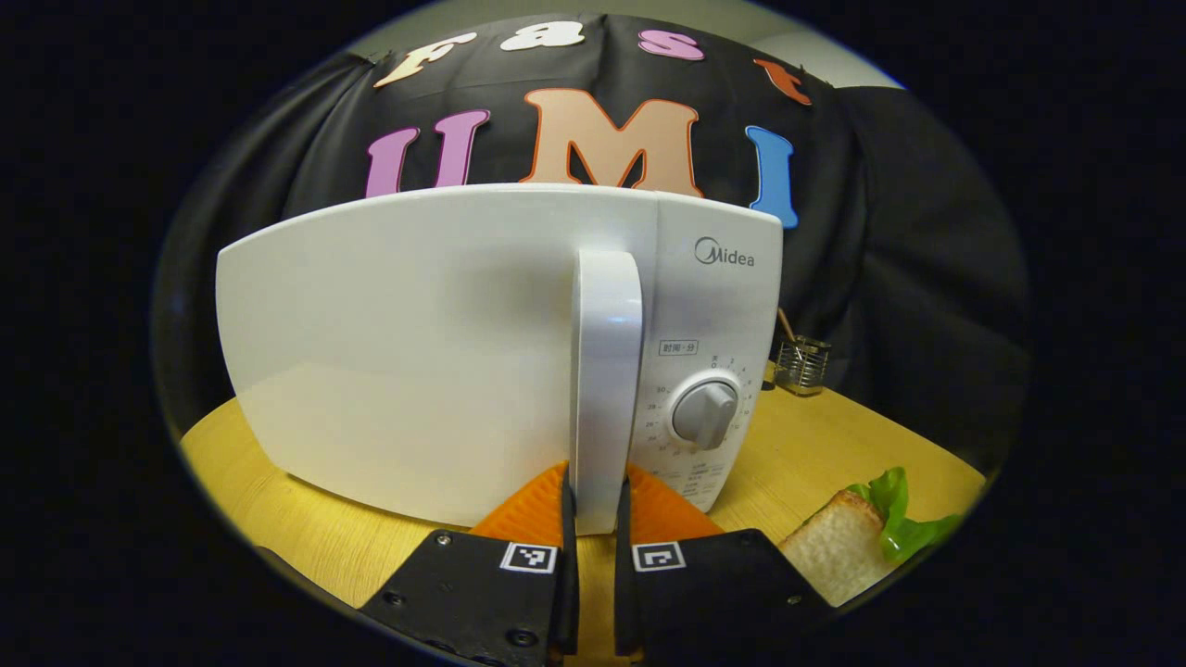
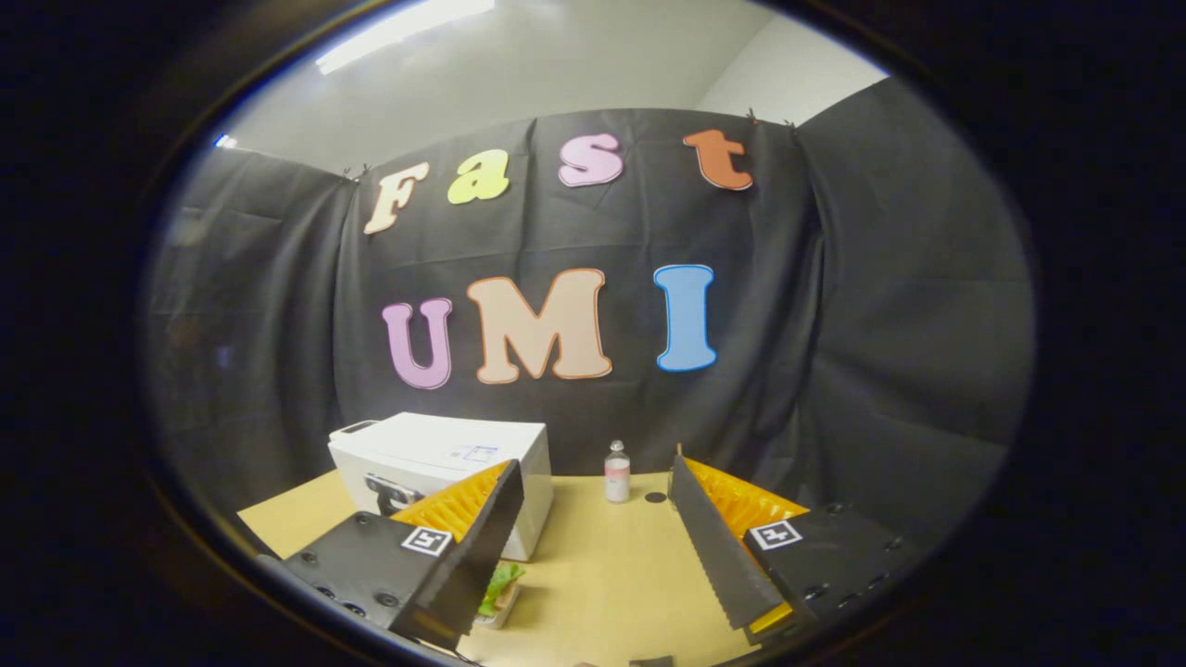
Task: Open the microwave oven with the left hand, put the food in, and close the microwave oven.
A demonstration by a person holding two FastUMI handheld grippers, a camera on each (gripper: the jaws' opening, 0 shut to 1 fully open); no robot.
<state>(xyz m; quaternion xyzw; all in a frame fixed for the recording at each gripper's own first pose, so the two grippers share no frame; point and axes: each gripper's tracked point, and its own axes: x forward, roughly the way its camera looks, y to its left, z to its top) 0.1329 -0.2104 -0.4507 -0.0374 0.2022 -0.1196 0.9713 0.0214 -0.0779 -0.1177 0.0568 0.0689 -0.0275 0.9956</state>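
Left gripper (image 1: pixel 593 519) clamped on the handle (image 1: pixel 607 371) of the microwave (image 1: pixel 417 343); right gripper (image 2: pixel 593 547) wide open, empty, with the sandwich (image 2: pixel 498 585) in front of the microwave.

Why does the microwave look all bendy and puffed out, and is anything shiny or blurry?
In the left gripper view the fisheye lens sits close, so the microwave bulges, its edges curve, and a soft glare patch sits on the handle that the left gripper clamps. In the right gripper view the picture is softer, a ceiling light glows bright, and the table edge bends.
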